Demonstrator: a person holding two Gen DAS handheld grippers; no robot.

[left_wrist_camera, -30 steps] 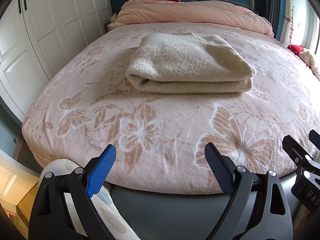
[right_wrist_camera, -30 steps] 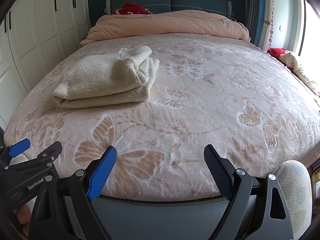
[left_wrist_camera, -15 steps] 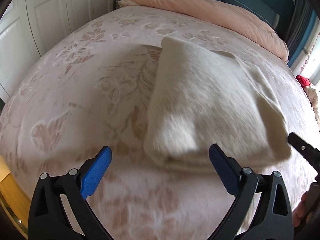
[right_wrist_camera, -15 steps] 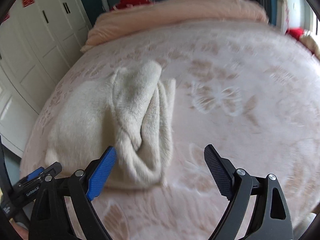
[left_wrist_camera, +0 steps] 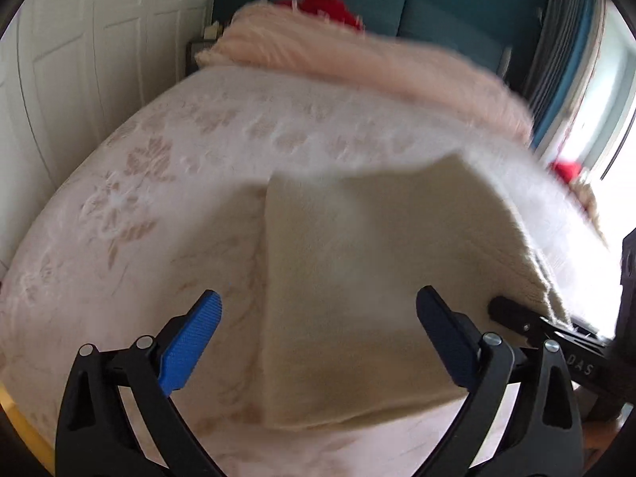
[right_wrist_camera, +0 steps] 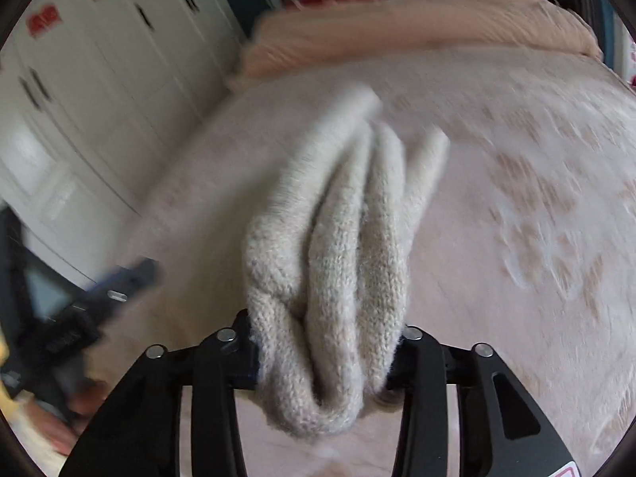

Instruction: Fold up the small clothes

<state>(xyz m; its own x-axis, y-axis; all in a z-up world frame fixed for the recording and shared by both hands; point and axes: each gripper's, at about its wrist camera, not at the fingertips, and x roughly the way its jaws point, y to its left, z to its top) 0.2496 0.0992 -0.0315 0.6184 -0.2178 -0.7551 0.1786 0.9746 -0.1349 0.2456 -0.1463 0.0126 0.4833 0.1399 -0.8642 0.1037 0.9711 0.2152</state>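
Right wrist view shows the right hand-held gripper [right_wrist_camera: 324,351] clamped tight on the bunched end of the folded cream sweater [right_wrist_camera: 338,262], several thick knitted layers squeezed between its jaws and spilling out below them. The sweater stretches away from the jaws over the bed [right_wrist_camera: 516,206], whose pale pink blanket carries a butterfly pattern; whether the far end lies on the blanket or hangs above it is lost in the blur.

From the left wrist view, the left hand-held gripper [left_wrist_camera: 318,334] stands wide open with nothing in it, its blue pads on either side of the sweater [left_wrist_camera: 357,278], which fills the space beyond them as a flat, broad slab. The sweater's right edge meets the black tip of the right hand-held gripper [left_wrist_camera: 516,318], which is cut off at the frame's side.

No containers are in sight. A rolled peach duvet [left_wrist_camera: 357,63] lies at the head of the bed, with something red [left_wrist_camera: 322,4] behind it, too smeared to identify. White wardrobe doors [right_wrist_camera: 79,99] line the left wall.
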